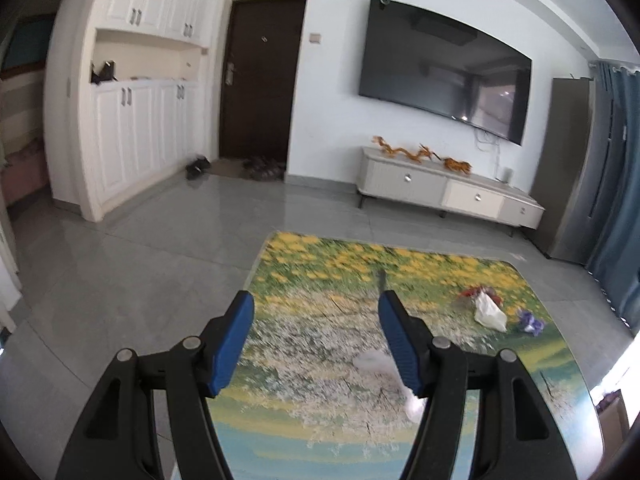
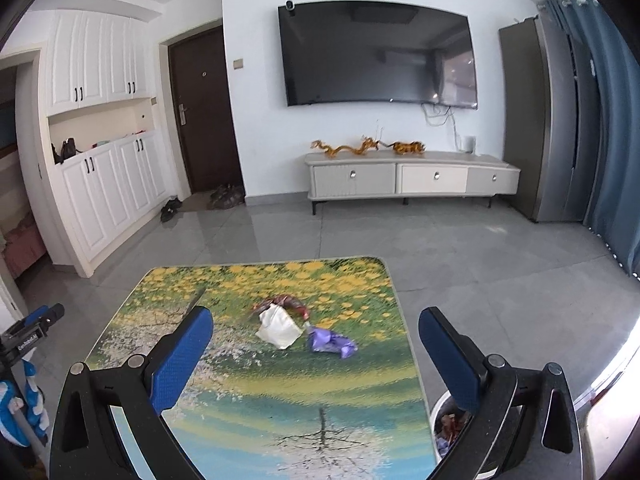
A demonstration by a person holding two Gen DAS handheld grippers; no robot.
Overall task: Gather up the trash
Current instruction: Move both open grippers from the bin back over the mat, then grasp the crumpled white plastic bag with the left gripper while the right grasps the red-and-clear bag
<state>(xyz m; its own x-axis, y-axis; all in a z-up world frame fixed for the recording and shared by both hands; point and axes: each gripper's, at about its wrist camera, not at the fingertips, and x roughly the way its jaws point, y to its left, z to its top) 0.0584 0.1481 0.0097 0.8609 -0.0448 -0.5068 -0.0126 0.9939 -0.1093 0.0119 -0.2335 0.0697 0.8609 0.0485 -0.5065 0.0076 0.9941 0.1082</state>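
Observation:
Three bits of trash lie on the flower-print table (image 2: pixel 248 392): a white bag (image 2: pixel 279 327), a red-brown wrapper (image 2: pixel 289 304) behind it and a purple wrapper (image 2: pixel 331 342) to its right. They also show in the left wrist view: white bag (image 1: pixel 489 311), red wrapper (image 1: pixel 472 292), purple wrapper (image 1: pixel 530 321). A crumpled white tissue (image 1: pixel 378 360) lies by the left gripper's right finger. My left gripper (image 1: pixel 316 340) is open and empty above the table's left part. My right gripper (image 2: pixel 316 356) is open and empty, short of the trash.
A bin (image 2: pixel 450 424) with wrappers inside stands on the floor at the table's right front corner. A tripod with blue parts (image 2: pixel 24 368) stands left of the table. A TV cabinet (image 2: pixel 412 178), fridge (image 2: pixel 540 120) and curtain (image 2: pixel 608 140) lie beyond, across grey floor tiles.

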